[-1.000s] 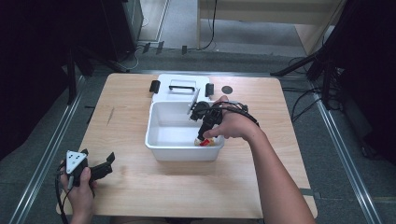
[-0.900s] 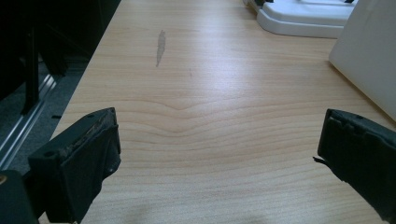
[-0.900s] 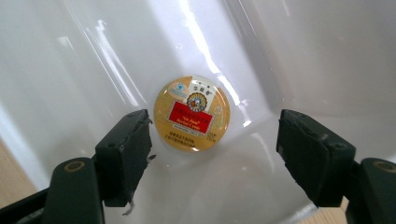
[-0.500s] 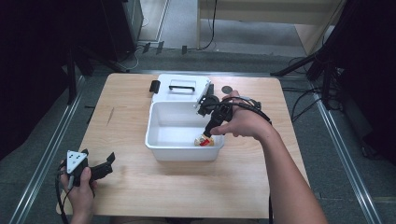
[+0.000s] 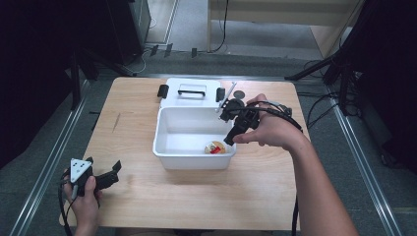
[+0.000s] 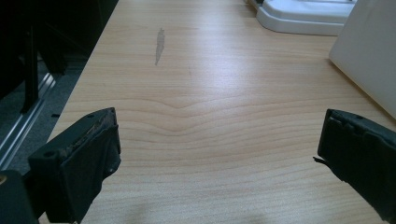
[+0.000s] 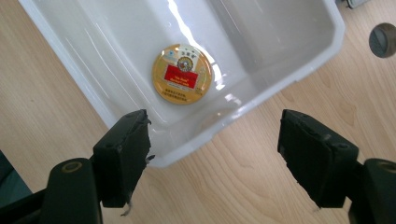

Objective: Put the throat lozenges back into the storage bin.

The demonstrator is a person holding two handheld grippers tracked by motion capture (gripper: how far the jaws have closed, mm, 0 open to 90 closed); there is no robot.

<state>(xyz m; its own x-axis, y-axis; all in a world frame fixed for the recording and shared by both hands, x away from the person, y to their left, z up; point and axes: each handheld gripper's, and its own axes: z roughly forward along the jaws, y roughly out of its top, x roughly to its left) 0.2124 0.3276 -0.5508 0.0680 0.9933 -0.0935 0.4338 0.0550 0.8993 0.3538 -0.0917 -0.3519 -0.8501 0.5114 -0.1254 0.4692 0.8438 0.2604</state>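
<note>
A round gold tin with a red label (image 5: pixel 215 147) (image 7: pixel 182 73) lies flat on the bottom of the white plastic bin (image 5: pixel 194 162) (image 7: pixel 299 74), near its front right corner. My right gripper (image 5: pixel 231 137) (image 7: pixel 215 121) hovers above the bin's right front rim, pointing down at the tin. Its jaws have just been opening and stand apart with nothing between them. My left gripper (image 5: pixel 110 174) (image 6: pixel 219 130) rests low over the bare wood at the table's front left, open and holding nothing.
The bin's white lid (image 5: pixel 192 91) (image 6: pixel 303 18) lies behind the bin, with a black clip (image 5: pixel 163 90) to its left. A small dark round cap (image 5: pixel 239 94) (image 7: pixel 383 39) sits on the wood at the back right. The bin's side wall (image 6: pixel 369 51) stands to the right of the left gripper.
My right gripper has risen out of the bin and drawn back to the right; the tin stays on the bin's bottom. The left hand has not moved.
</note>
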